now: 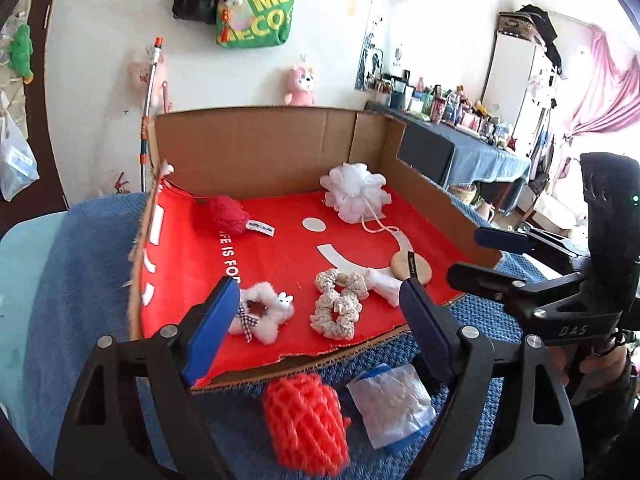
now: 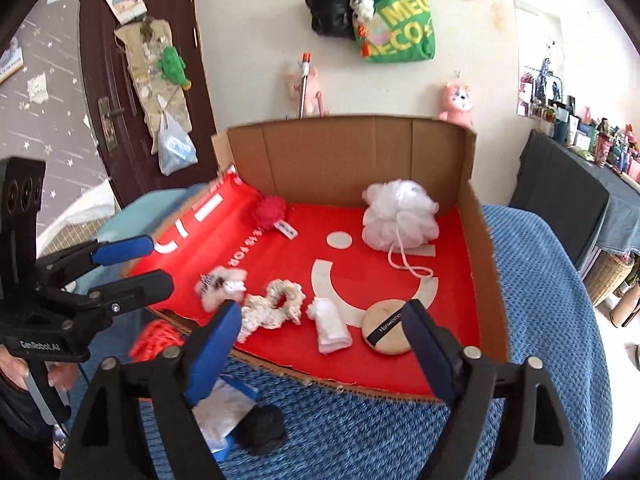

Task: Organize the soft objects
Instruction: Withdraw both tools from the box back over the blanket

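Note:
An open cardboard box with a red floor [image 1: 280,256] [image 2: 452,344] lies on a blue blanket. In it are a white bath pouf [image 1: 354,190] [image 2: 398,214], a red plush [image 1: 222,214] [image 2: 270,208], a white fluffy scrunchie [image 1: 266,312] [image 2: 220,282], a beige crochet scrunchie [image 1: 338,302] [image 2: 274,306], a white rolled cloth [image 1: 386,284] [image 2: 330,326] and a tan powder puff [image 1: 412,268] [image 2: 388,330]. Outside its front edge lie an orange net sponge [image 1: 306,420] [image 2: 156,338], a clear packet [image 1: 390,400] [image 2: 224,404] and a black soft item [image 2: 262,428]. My left gripper [image 1: 316,328] and right gripper [image 2: 324,344] are open and empty.
The blue blanket [image 2: 540,320] covers the surface around the box. Bags [image 1: 256,8] hang on the wall behind. A cluttered side table [image 1: 460,120] stands at the right, a dark door [image 2: 132,80] at the left. The right gripper [image 1: 504,252] shows in the left view.

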Tool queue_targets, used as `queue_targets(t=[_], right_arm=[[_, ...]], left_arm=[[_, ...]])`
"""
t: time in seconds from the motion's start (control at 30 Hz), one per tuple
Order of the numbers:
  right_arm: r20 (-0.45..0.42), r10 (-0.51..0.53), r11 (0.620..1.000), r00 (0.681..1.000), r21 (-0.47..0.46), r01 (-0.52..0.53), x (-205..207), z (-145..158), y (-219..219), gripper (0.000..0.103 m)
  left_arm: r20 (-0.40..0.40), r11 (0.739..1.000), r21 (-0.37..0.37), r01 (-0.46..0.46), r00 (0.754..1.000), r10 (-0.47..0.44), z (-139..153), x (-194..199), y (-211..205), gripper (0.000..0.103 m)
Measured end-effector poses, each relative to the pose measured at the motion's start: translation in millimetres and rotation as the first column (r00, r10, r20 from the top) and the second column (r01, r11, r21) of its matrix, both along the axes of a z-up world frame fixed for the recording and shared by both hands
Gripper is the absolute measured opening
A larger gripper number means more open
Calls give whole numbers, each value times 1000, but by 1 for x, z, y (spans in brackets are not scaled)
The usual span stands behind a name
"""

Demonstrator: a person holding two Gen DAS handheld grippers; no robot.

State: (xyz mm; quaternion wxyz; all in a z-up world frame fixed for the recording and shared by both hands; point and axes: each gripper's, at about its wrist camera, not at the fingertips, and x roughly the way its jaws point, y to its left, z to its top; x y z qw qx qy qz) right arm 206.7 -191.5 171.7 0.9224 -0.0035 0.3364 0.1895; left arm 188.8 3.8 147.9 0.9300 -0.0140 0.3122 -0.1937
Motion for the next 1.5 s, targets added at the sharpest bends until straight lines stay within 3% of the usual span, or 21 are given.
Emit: queue_targets(t=[0.07, 0.43, 0.67, 1.03, 1.3, 1.5], right_arm=[[20, -13, 1000, 1000, 6, 13, -9, 8, -1, 94], [112, -27, 1000, 993, 19, 25, -60, 37, -1, 100], [145, -31, 999, 989, 13, 29, -91, 38, 1, 103], [152, -109, 994, 982, -11, 112, -120, 8, -4, 103], [97, -193, 977, 976, -72, 200, -112, -40, -10, 103], [76, -195, 977, 978, -78, 200, -108, -51, -12, 103]], left_arm=[[10, 1000, -5, -8, 1000, 9, 4, -8, 3, 82], [94, 999, -1, -52, 994, 52, 30, -63, 13, 87], [110, 997, 6, -74, 991, 72, 28, -94, 16, 87], [96, 989, 36, -145, 985, 141, -8, -113, 26, 91], [43, 977, 94, -192, 981, 189, -53, -100, 29, 92], [27, 970, 108, -218, 976, 217, -62, -88, 33, 92]])
